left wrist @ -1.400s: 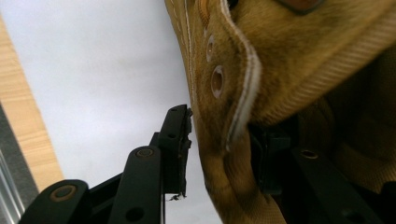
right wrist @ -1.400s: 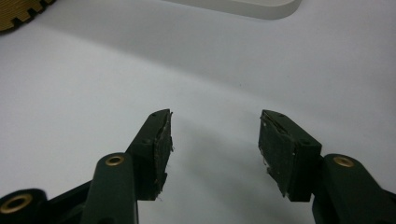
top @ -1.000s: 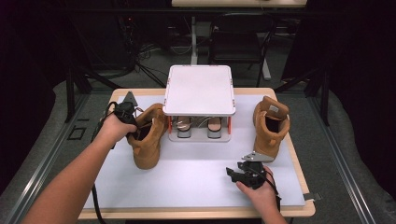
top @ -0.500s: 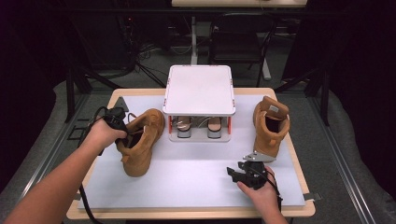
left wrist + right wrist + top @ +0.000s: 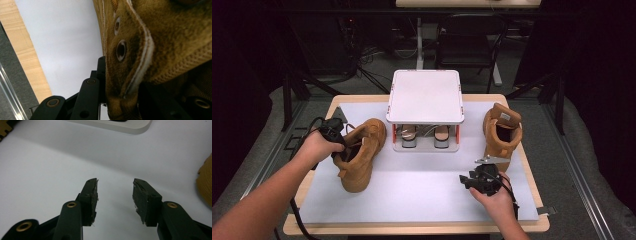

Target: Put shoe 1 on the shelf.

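Note:
A tan suede boot [image 5: 359,160] lies tilted on the white mat [image 5: 422,190], left of the rack. My left gripper [image 5: 341,142] is shut on its collar. In the left gripper view the boot's eyelet flap [image 5: 140,45] sits between the black jaws. A second tan boot [image 5: 502,131] stands upright at the right of the mat. My right gripper [image 5: 477,179] rests low on the mat in front of that boot. Its jaws have just been closing, and they still stand apart with nothing between the pads [image 5: 92,195].
A white two-level rack [image 5: 424,97] stands at the back centre, with a pair of heeled shoes [image 5: 424,136] under its top shelf. The wooden table edge [image 5: 412,231] frames the mat. Chairs and cables fill the dark floor behind.
My left hand has pulled the boot to the left and a little nearer, swinging it more on its side. The right hand has stayed put.

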Demonstrator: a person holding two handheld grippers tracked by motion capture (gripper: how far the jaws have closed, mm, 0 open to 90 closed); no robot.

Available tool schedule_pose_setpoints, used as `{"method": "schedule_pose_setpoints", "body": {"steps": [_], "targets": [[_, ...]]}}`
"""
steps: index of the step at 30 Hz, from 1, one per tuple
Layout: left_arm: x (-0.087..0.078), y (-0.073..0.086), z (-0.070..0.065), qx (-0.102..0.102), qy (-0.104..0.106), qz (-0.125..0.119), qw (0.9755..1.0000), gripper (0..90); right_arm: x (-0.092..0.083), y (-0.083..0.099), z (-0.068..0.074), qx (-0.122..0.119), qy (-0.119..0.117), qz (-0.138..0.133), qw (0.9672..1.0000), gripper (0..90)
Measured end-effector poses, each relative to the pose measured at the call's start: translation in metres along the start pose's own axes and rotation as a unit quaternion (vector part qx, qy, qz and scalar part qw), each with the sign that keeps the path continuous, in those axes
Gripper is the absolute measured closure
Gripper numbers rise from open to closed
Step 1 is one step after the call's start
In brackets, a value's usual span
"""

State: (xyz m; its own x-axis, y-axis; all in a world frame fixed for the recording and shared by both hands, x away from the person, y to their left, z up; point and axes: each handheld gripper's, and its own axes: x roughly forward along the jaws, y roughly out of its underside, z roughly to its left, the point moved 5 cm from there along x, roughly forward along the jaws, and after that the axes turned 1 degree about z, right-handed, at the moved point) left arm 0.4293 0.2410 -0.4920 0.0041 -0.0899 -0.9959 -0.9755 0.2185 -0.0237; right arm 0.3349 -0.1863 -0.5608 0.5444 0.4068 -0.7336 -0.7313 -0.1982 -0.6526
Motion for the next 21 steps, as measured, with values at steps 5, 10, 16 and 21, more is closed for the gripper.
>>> {"method": "schedule_pose_setpoints", "body": {"steps": [5, 10, 16, 21], "targets": [[0.001, 0.0, -0.001, 0.006, -0.004, 0.003, 1.0, 76.0, -0.004, -0.008, -0.004, 0.003, 0.003, 0.039, 0.9992, 56.0], [0.007, -0.001, -0.001, 0.005, -0.008, 0.0, 1.0, 75.0, -0.012, -0.019, -0.008, -0.004, 0.005, 0.065, 0.9979, 55.1], [0.01, -0.001, -0.001, 0.001, -0.009, 0.006, 0.9999, 76.0, -0.023, -0.033, -0.014, -0.007, 0.007, 0.085, 0.9964, 54.9], [0.012, -0.003, -0.001, 0.001, -0.015, 0.01, 0.9998, 76.0, -0.035, -0.047, -0.022, 0.004, 0.004, 0.1, 0.9949, 54.8]]}}
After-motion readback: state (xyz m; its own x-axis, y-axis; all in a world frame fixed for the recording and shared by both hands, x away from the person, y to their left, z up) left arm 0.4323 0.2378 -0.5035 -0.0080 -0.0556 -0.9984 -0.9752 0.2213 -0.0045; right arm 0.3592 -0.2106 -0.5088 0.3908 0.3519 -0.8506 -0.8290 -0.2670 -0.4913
